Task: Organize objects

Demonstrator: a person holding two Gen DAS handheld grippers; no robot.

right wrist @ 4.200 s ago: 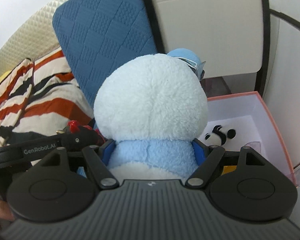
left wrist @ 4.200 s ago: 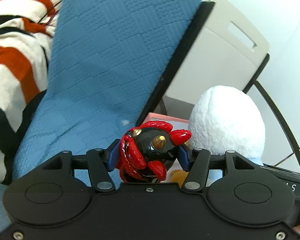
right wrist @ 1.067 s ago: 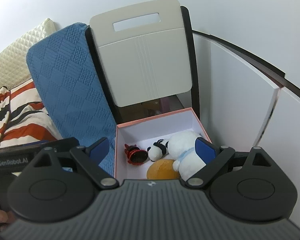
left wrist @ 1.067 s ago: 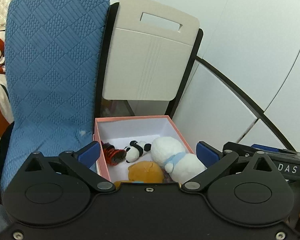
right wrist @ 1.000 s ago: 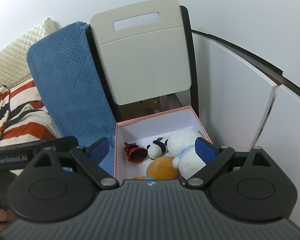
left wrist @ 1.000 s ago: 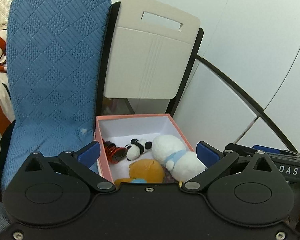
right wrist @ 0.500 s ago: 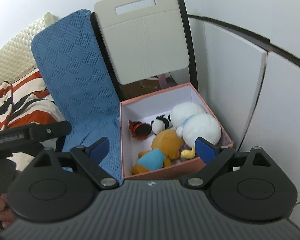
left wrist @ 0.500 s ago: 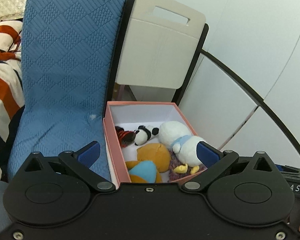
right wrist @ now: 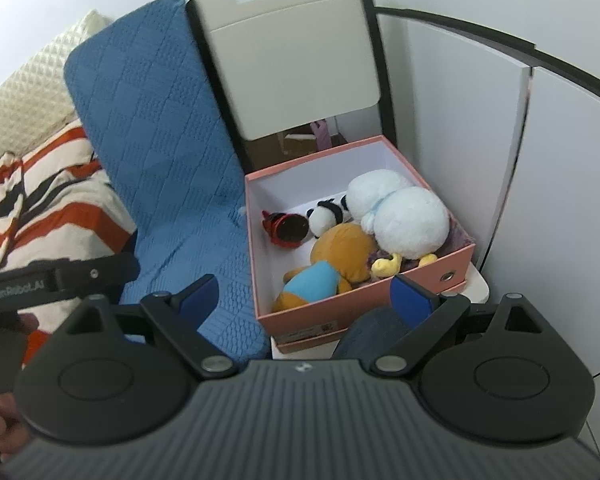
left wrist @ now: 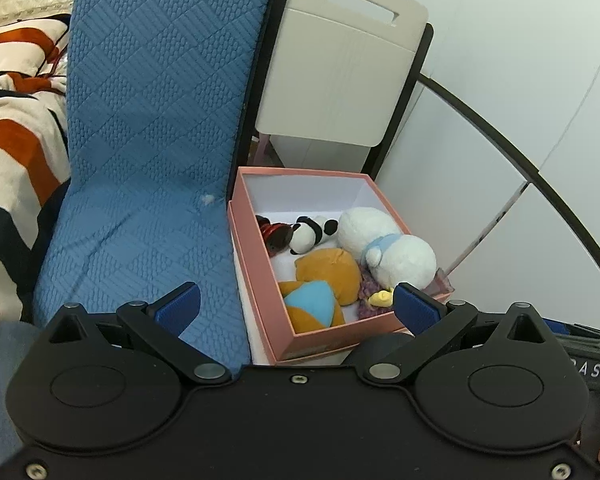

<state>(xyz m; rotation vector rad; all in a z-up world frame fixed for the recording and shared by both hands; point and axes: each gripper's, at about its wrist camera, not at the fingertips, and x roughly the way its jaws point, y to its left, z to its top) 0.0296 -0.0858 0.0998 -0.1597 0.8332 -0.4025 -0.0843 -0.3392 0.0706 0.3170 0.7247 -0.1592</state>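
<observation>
Toys fill a pink box (left wrist: pixel 256 268) beside a blue quilted cushion (left wrist: pixel 152 128) — a white plush (left wrist: pixel 388 246), a small panda (left wrist: pixel 308 234), a red-and-black figure (left wrist: pixel 274 234) and an orange bear (left wrist: pixel 324 280). Left gripper (left wrist: pixel 296 306) and right gripper (right wrist: pixel 304 292) hover spread wide, empty, short of the box.

The box (left wrist: pixel 256 276) is salmon pink outside and white inside. In it lie a white plush (left wrist: pixel 388 246) with a pale blue collar and yellow feet, an orange-brown plush (left wrist: pixel 328 276) in a light blue top, a black-and-white panda (left wrist: pixel 306 234), and a red-and-black figure (left wrist: pixel 274 234). Beside the box, a blue cover (left wrist: pixel 152 120) is quilted in diamond patterns. The blanket (left wrist: pixel 12 128) is cream with orange and black stripes. The chair back (left wrist: pixel 340 68) is beige, framed in black.
</observation>
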